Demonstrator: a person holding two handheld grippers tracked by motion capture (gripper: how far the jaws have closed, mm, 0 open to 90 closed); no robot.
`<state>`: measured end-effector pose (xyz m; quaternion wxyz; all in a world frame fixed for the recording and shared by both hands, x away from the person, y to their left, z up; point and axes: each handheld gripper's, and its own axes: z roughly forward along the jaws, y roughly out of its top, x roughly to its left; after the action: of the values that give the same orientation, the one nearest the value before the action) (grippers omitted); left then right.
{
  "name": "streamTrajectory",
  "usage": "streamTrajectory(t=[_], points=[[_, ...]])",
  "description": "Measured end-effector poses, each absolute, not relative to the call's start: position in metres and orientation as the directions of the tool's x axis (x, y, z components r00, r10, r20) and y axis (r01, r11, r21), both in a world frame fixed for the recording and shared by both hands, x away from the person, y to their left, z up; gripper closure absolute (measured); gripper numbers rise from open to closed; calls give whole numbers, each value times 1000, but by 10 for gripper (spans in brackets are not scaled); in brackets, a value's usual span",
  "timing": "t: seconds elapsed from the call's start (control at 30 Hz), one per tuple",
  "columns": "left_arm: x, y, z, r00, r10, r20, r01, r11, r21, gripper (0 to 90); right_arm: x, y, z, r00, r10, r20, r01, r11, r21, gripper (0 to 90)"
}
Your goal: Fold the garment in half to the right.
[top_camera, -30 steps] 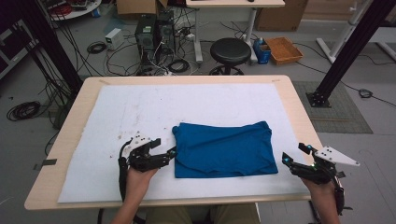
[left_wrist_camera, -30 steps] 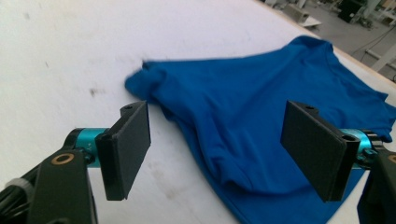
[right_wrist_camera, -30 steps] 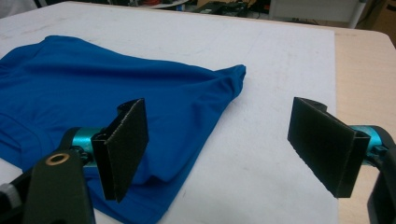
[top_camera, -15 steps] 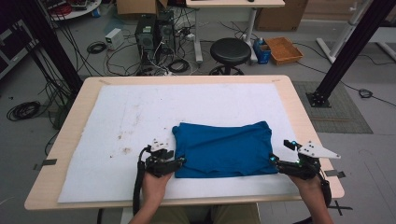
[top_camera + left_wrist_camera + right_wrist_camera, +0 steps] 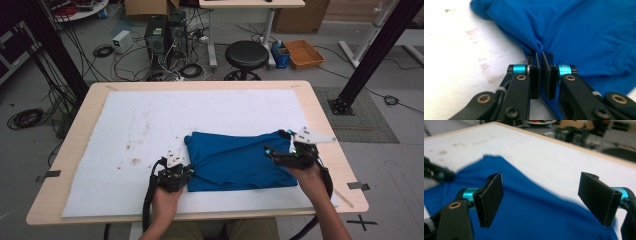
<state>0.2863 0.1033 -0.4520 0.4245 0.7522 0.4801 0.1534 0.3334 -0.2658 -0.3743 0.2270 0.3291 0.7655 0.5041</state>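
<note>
Our left gripper (image 5: pixel 541 56) is clenched on the near left edge of the blue cloth (image 5: pixel 240 160), its jaws pinching a small pleat of fabric. Our right gripper (image 5: pixel 281 143), at the cloth's right end in the high view, is released: in the right gripper view its jaws stand wide apart above the fabric, holding nothing. The cloth lies folded into a rough rectangle, lower centre of the high view, on the white mat (image 5: pixel 150 115) that covers the wooden table (image 5: pixel 320 110). It is a smooth, deep blue fabric with soft wrinkles and rounded corners. We judge the fold to be partly done: one side is gripped, while the right side is not yet taken and the next fold not begun.
</note>
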Motion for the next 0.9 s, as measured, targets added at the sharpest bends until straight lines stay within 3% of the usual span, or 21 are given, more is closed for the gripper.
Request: streamTrajectory(t=[0.3,0.7,0.8,0.9], points=[[288,106,-454,494,840,-226,618,-155,771,823,400,-181,-342,-744,668,-19,307,366,879,200],[290,109,-455,488,835,-253,630,-137,764,845,449,-81,-392,-793,609,-1,422,550,720,251],[290,109,-455,489,833,-258,633,-135,763,846,453,-60,-408,-811,585,-13,432,615,660,334],[290,110,-455,490,831,-262,635,-134,761,847,455,-45,-419,-839,544,-26,422,679,601,482]])
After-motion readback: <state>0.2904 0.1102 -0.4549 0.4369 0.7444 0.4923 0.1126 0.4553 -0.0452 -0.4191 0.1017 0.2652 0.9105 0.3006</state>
